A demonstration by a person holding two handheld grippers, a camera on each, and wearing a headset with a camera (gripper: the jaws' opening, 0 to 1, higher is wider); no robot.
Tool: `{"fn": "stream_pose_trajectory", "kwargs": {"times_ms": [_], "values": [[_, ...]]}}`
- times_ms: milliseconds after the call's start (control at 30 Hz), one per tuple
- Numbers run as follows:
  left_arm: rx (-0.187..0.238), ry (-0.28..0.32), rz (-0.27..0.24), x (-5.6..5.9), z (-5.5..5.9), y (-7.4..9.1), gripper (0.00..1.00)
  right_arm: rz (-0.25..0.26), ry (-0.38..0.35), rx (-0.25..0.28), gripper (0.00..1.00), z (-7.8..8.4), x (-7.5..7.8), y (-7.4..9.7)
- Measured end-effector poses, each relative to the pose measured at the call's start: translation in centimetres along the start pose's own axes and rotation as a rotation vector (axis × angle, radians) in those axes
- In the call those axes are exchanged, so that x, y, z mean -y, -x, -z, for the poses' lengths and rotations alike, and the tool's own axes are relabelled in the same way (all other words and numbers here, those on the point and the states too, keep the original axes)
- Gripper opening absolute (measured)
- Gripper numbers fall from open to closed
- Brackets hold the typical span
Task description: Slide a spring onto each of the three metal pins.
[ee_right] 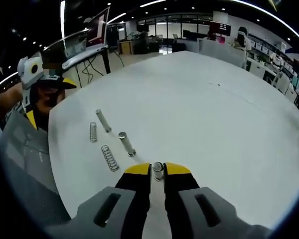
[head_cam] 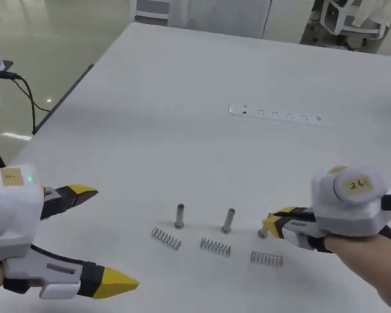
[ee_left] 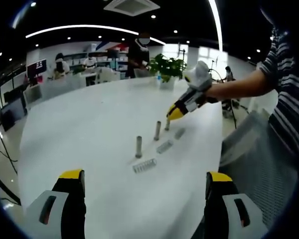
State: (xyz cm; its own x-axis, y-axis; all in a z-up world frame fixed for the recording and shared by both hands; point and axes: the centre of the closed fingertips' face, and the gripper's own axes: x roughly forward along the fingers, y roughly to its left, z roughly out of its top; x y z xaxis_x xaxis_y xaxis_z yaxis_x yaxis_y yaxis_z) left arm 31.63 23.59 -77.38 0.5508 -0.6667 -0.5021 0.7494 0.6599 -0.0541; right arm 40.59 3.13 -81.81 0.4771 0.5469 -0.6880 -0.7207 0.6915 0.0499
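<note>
Three short metal pins stand in a row on the white table (head_cam: 182,98): the left pin (head_cam: 179,216), the middle pin (head_cam: 229,220) and the right pin (head_cam: 263,230). Just in front of them lie three springs (head_cam: 166,238), (head_cam: 215,246), (head_cam: 266,259). My right gripper (head_cam: 274,223) is shut on the right pin (ee_right: 158,169), whose top shows between the yellow tips (ee_right: 138,170). At the lower left my left gripper (head_cam: 103,236) is wide open and holds nothing. From the left gripper view, the pins (ee_left: 138,147) and springs (ee_left: 144,165) lie ahead of its fingers (ee_left: 72,179).
A white power strip (head_cam: 277,115) lies flat farther back on the table. The table's left edge (head_cam: 65,98) runs diagonally, with a black cable (head_cam: 26,91) beyond it. Office chairs (head_cam: 352,19) stand behind the far end.
</note>
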Motion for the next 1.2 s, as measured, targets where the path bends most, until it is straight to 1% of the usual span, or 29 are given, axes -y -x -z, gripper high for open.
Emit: {"fn": "stream_pose_trajectory", "kwargs": {"times_ms": [167,367,533,633,733,867,967,1033,1100,1200], "values": [[-0.001,0.002,-0.003,-0.1,0.1,0.1,0.98,0.0,0.012,-0.003,0.1,0.0,-0.1,0.1],[0.007,0.008,-0.001,-0.3,0.0,0.0,0.98,0.002,0.008,0.02,0.17,-0.5,0.0,0.5],[0.019,0.01,0.003,-0.3,-0.3,-0.2,0.98,0.009,0.016,0.047,0.19,-1.1,0.2,1.3],[0.027,0.012,0.007,-0.3,-0.5,-0.3,0.98,0.005,0.025,0.059,0.2,-1.4,0.2,1.7],[0.032,0.014,0.01,-0.3,-0.6,-0.3,0.98,0.008,0.038,0.062,0.21,-1.5,0.3,2.1],[0.04,0.016,0.01,-0.4,-0.8,-0.4,0.98,0.008,0.072,0.066,0.2,-1.7,0.1,2.7],[0.044,0.016,0.014,-0.3,-1.0,-0.4,0.98,0.008,0.119,0.064,0.22,-1.6,0.0,3.1],[0.043,0.015,0.015,-0.3,-1.0,-0.4,0.98,0.003,0.172,0.041,0.22,-1.1,-0.1,3.3],[0.042,0.015,0.013,-0.4,-1.0,-0.4,0.98,0.004,0.199,0.037,0.22,-0.9,-0.3,3.4],[0.039,0.018,0.01,-0.5,-0.8,-0.4,0.98,-0.009,0.236,0.017,0.22,-0.4,-0.7,3.6]]}}
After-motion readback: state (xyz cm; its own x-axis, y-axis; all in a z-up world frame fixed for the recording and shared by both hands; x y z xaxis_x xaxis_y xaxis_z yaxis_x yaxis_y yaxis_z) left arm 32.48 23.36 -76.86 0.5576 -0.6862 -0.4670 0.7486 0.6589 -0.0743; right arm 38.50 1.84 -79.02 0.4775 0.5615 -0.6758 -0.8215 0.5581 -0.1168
